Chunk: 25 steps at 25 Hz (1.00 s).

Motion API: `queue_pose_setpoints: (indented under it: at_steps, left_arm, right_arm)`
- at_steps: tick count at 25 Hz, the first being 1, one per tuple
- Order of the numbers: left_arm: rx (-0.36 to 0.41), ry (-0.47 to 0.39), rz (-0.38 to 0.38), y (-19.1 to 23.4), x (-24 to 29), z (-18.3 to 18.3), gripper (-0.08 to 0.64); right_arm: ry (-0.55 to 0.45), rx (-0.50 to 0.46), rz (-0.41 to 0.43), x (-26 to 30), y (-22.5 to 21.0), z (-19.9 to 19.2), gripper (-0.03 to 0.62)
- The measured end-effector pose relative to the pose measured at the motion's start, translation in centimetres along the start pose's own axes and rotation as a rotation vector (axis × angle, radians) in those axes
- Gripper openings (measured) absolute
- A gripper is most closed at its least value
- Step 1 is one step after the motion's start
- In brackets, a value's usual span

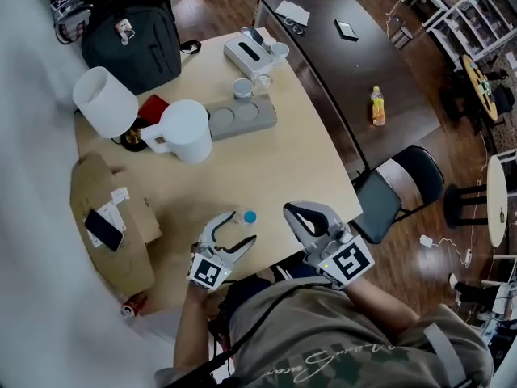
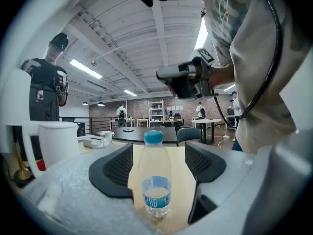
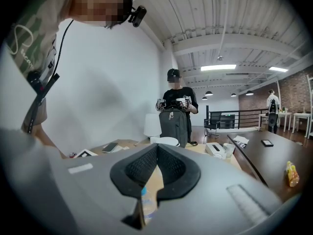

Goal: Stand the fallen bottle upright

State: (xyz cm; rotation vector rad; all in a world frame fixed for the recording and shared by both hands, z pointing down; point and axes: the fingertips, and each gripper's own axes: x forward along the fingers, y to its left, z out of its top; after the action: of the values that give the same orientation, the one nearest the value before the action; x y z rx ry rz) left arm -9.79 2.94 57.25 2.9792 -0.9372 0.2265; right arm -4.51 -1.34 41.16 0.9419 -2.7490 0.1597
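Bottle stands up on table, between left gripper fingers, wide apart, not touching, maybe so it stands alone; right gripper fingers together, empty, off to side

Bare tabletop around the bottle; white pitcher well beyond.

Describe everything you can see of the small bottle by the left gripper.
The bottle is small, of clear plastic, with a light blue screw cap on and a blue label band low on its body. How full it is cannot be told. It stands upright on the pale wooden table, near the person's edge, between the open jaws of the left gripper. Gaps show on both sides, so only the table seems to touch it.
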Motion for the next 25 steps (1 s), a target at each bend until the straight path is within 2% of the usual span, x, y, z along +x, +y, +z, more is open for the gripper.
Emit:
queue_pose_setpoints:
  at_steps: [3, 6, 8, 12, 13, 15, 16, 18, 21, 23, 25]
  left_arm:
    - [0.038, -0.054, 0.039, -0.5, -3.3, 4.2, 0.350]
    - [-0.031, -0.106, 0.094, -0.6, -6.3, 7.6, 0.350]
    - [-0.076, -0.171, 0.130, -1.1, -8.1, 10.6, 0.348]
    - [-0.050, -0.298, 0.223, -2.4, -10.8, 16.2, 0.347]
    - [-0.068, -0.332, 0.261, -2.8, -11.3, 16.8, 0.347]
    - [-0.156, -0.388, 0.341, -4.2, -12.0, 16.6, 0.347]
    - [-0.199, -0.401, 0.379, -5.5, -12.1, 16.2, 0.347]
    - [-0.227, -0.382, 0.430, -9.1, -11.7, 15.8, 0.345]
    - [-0.231, -0.329, 0.404, -15.0, -9.2, 16.4, 0.345]
    - [-0.247, -0.336, 0.367, -18.3, -7.5, 18.0, 0.342]
    - [-0.246, -0.344, 0.361, -21.0, -6.8, 20.1, 0.341]
  right_arm:
    - [0.005, 0.044, -0.044, -1.3, 0.4, 0.2, 0.005]
    - [0.012, 0.037, -0.083, -2.8, 0.2, -1.2, 0.005]
    - [0.014, 0.025, -0.095, -4.0, 0.1, -2.2, 0.005]
    - [-0.008, 0.019, -0.070, -6.3, 0.4, -2.9, 0.005]
    - [-0.019, 0.022, -0.056, -6.9, 0.5, -3.1, 0.005]
    - [-0.041, 0.046, -0.025, -8.6, 0.7, -3.5, 0.005]
    - [-0.054, 0.056, -0.008, -9.7, 0.9, -3.6, 0.005]
    - [-0.081, 0.047, 0.033, -12.0, 1.3, -3.6, 0.005]
    - [-0.109, 0.041, 0.068, -16.4, 1.4, -4.5, 0.005]
    - [-0.111, 0.043, 0.076, -19.0, 0.9, -5.3, 0.005]
    - [-0.107, 0.054, 0.083, -21.3, 0.4, -5.7, 0.005]
